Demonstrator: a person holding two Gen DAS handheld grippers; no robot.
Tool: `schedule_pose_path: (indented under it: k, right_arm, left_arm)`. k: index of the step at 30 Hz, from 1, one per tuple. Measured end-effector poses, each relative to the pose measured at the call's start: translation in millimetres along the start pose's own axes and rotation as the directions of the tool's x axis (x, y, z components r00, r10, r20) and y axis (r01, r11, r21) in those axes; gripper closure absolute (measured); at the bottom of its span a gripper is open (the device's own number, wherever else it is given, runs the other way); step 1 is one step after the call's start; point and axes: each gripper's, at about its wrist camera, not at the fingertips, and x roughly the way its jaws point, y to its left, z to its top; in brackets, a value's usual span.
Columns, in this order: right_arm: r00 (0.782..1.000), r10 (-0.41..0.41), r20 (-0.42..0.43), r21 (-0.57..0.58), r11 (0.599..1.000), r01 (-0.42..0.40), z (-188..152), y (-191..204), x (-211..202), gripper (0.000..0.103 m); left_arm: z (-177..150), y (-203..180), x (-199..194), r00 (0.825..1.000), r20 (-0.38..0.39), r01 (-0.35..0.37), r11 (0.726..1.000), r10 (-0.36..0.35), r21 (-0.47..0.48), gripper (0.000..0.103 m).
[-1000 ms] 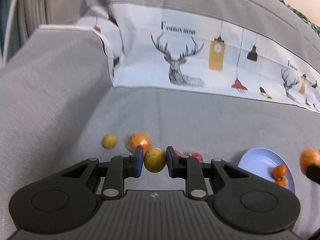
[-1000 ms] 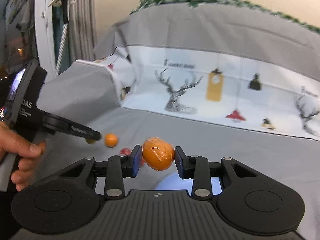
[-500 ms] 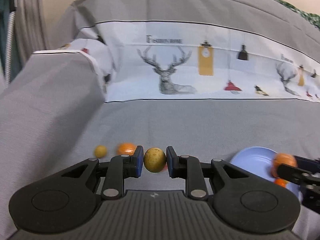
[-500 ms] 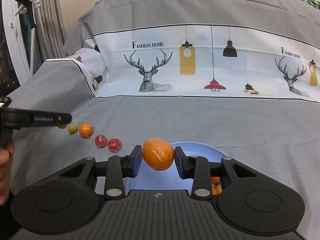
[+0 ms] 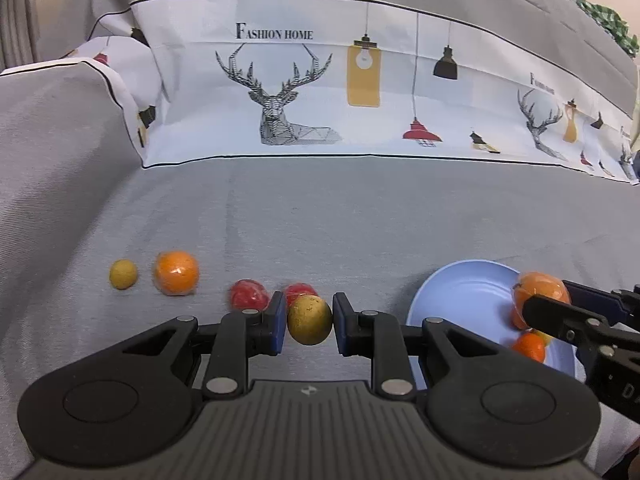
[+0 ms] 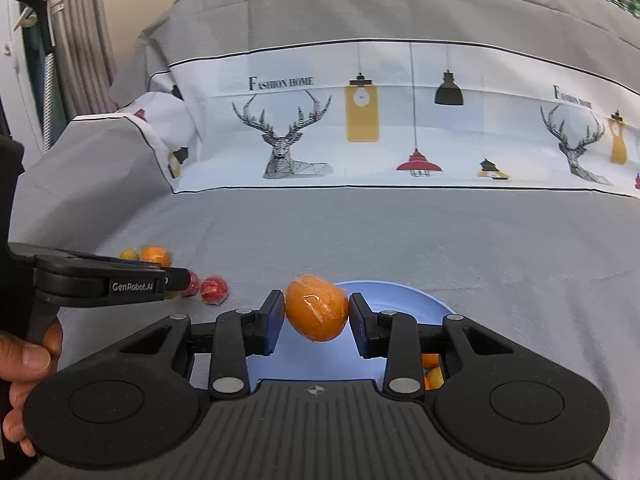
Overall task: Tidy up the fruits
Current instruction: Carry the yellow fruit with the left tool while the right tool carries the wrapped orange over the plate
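Left gripper (image 5: 309, 322) is clamped on a small yellowish-brown fruit (image 5: 309, 319), held up off the grey sheet (image 5: 320, 224). Right gripper (image 6: 316, 316) is squeezed onto a plastic-wrapped orange (image 6: 316, 307), hanging right over the blue plate (image 6: 404, 300).

Progress-wise I'd call it maybe halfway. A few small orange and yellow pieces (image 5: 530, 346) already sit in the plate, and two more fruits are in transit. Left on the sheet: a little yellow fruit (image 5: 123, 274), another wrapped orange (image 5: 177, 272), and two red ones (image 5: 249, 295) in a loose row, well apart from the plate.

Compared with a second ago, the right gripper has swung from beside the plate to directly over it, and the left one has lifted its fruit and drifted toward the plate too.
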Motion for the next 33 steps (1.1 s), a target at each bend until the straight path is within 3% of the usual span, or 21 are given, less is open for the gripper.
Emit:
schedule_pose_path:
  k: [20,26,33]
  right_arm:
    - [0.979,-0.201,-0.02,0.159,0.967,0.201,3,-41,0,0.066]
    - [0.98,-0.199,-0.018,0.154,0.968,0.199,2,-39,0,0.066]
    - [0.983,-0.179,-0.034,0.142,0.973,0.182,1,-36,4,0.066]
  left_arm:
    - [3,4,-5,0.996,0.022,0.082,0.995,-0.081,-0.058,0.076]
    - [2,-3,-6,0.994,0.027,0.108,0.993,-0.107,-0.04,0.076]
    - [-5,-32,-6,0.983,0.031,0.176,0.982,-0.179,0.07,0.076]
